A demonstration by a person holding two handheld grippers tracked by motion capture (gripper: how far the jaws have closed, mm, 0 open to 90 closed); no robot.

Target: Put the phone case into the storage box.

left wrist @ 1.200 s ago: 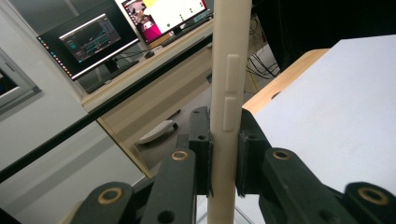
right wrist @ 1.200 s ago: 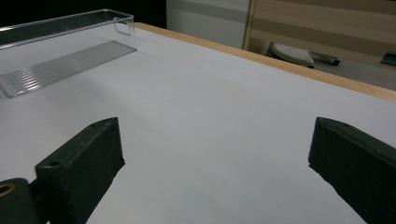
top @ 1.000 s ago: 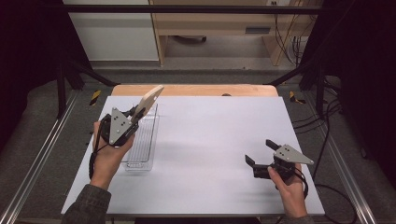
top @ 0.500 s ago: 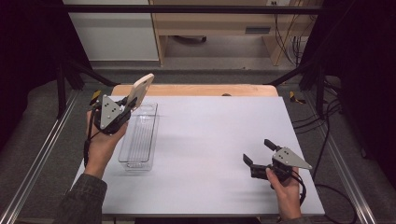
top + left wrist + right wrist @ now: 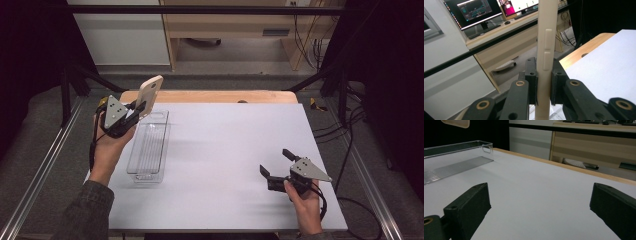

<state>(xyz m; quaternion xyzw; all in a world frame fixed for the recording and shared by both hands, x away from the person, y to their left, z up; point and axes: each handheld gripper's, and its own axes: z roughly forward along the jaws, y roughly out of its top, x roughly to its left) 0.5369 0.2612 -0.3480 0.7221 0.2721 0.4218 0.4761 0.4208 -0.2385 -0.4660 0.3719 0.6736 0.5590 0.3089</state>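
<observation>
Holding a cream phone case (image 5: 149, 95) tight in my left claw (image 5: 135, 111), I have it up in the air past the far left corner of the table (image 5: 230, 150). From the left gripper view my two black jaws press on its thin sides, one on each side, and the case (image 5: 546, 57) stands straight up between them, with two little side buttons showing.

Just below my left claw sits a long clear tray (image 5: 148, 147) on the white table. I see nothing lying in it. The case is up high and does not touch it.

My right claw (image 5: 281, 165) is well apart, low over the near right part of the table. Its jaws are spread wide with nothing between them.

I think the picking up is done. What is left, I guess, is to bring the case to where it should go and let go of it. My right claw has no job yet.
</observation>
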